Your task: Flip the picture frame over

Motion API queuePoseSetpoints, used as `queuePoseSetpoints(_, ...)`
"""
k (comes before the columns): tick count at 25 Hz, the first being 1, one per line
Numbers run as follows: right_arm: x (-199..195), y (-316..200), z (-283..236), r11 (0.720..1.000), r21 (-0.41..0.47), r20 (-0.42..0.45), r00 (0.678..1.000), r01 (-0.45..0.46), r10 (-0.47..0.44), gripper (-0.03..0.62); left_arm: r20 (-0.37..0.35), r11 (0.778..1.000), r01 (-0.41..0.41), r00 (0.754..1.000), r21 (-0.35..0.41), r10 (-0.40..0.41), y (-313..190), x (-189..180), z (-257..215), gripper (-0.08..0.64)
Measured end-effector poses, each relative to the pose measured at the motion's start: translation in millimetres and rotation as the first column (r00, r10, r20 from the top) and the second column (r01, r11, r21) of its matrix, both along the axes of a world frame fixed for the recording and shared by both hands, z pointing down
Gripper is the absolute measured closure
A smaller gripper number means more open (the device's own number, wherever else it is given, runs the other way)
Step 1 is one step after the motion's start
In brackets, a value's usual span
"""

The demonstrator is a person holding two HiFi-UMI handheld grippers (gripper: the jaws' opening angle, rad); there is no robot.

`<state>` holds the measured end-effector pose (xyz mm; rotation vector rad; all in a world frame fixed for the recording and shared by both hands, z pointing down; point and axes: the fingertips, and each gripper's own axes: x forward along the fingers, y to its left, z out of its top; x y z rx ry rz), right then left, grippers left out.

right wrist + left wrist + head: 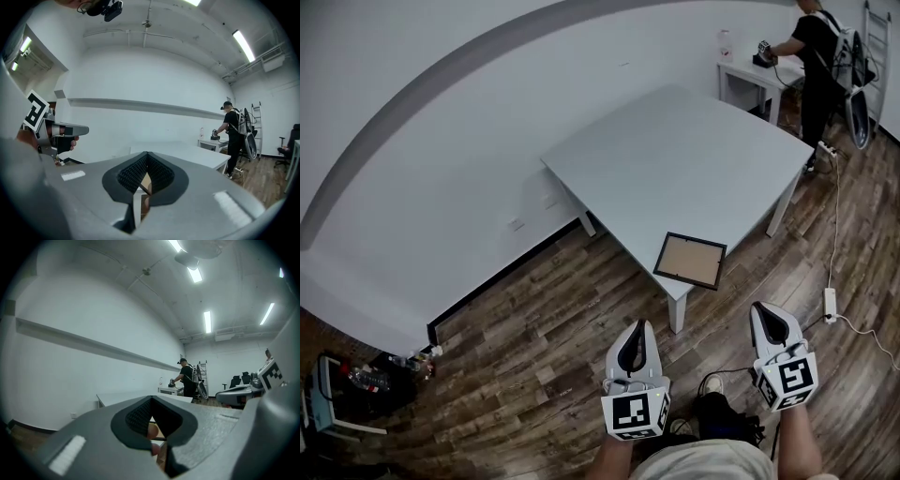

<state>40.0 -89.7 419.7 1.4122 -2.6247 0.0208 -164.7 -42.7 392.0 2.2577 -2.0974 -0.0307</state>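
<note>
Both sets of jaws are closed tip to tip with nothing in them. Left gripper (639, 330) and right gripper (766, 313) hang low by your body over the floor, well short of the desk (694, 150).

The picture frame (690, 260) lies flat on the desk's near corner, right above the leg. Brown backing is up and the black border shows all round. Its near edge sits just inside the desk edge.

Key relation: the frame is ahead of both grippers and between them. The left gripper lines up with its left end and the right gripper sits a bit outside its right end. Neither is clearly nearer, call it even.

The long axis looks like it runs across your view, roughly along the near desk edge and slightly skewed, with the right end closer to you. Wide-angle warp makes that a soft read.

My take:
- You're at the approach stage, no contact yet.
- Open the jaws before you reach in. Shut jaws won't take a flat frame's edge.
- The near long edge by the desk rim looks like the easiest bite.
- Risk: nudging the frame off the corner.
</note>
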Motion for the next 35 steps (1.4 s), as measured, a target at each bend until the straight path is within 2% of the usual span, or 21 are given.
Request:
queuePoseSetpoints(6, -5, -50, 17, 0.999, -0.021, -0.007, 0.999, 0.041, -0.041, 0.566, 0.001, 0.999, 0.043, 0.999, 0.025, -0.043, -44, 0, 1, 0.56)
queuePoseSetpoints(12, -7, -102, 32, 0.992, -0.038, -0.059, 0.991, 0.116, -0.118, 0.566, 0.003, 0.997, 0.072, 0.997, 0.001, -0.072, -96, 13, 8, 0.56)
queuePoseSetpoints(15, -6, -120, 48, 0.985, -0.022, -0.14, 0.975, 0.169, -0.17, 0.566, 0.016, 0.996, 0.093, 0.996, -0.012, -0.092, -115, 19, 18, 0.56)
queuePoseSetpoints(18, -9, -129, 75, 0.969, -0.017, -0.286, 0.927, 0.247, -0.241, 0.565, 0.022, 0.992, 0.123, 0.992, -0.032, -0.123, -127, 20, 26, 0.56)
queuePoseSetpoints(21, -17, -132, 105, 0.942, -0.006, -0.449, 0.841, 0.335, -0.302, 0.549, 0.028, 0.991, 0.129, 0.991, -0.036, -0.128, -135, 19, 34, 0.56)
queuePoseSetpoints(24, -28, -130, 141, 0.91, -0.016, -0.607, 0.719, 0.415, -0.339, 0.494, 0.032, 0.991, 0.126, 0.992, -0.05, -0.125, -139, 14, 39, 0.56)
queuePoseSetpoints(26, -36, -126, 167, 0.887, -0.047, -0.697, 0.621, 0.459, -0.358, 0.44, 0.027, 0.991, 0.121, 0.992, -0.056, -0.119, -141, 10, 42, 0.56)
queuePoseSetpoints(29, -44, -117, 213, 0.854, -0.118, -0.813, 0.445, 0.507, -0.376, 0.329, 0.015, 0.991, 0.117, 0.993, -0.065, -0.117, -140, 3, 42, 0.56)
queuePoseSetpoints(31, -46, -115, 239, 0.849, -0.137, -0.875, 0.339, 0.51, -0.345, 0.28, 0.011, 0.992, 0.11, 0.994, -0.065, -0.11, -138, 0, 44, 0.56)
queuePoseSetpoints(33, -49, -118, 257, 0.864, -0.11, -0.924, 0.27, 0.492, -0.272, 0.259, 0.006, 0.992, 0.11, 0.994, -0.07, -0.109, -137, -4, 45, 0.56)
queuePoseSetpoints(35, -54, -123, 266, 0.876, -0.063, -0.948, 0.245, 0.479, -0.202, 0.247, 0.002, 0.991, 0.11, 0.994, -0.072, -0.11, -136, -8, 46, 0.56)
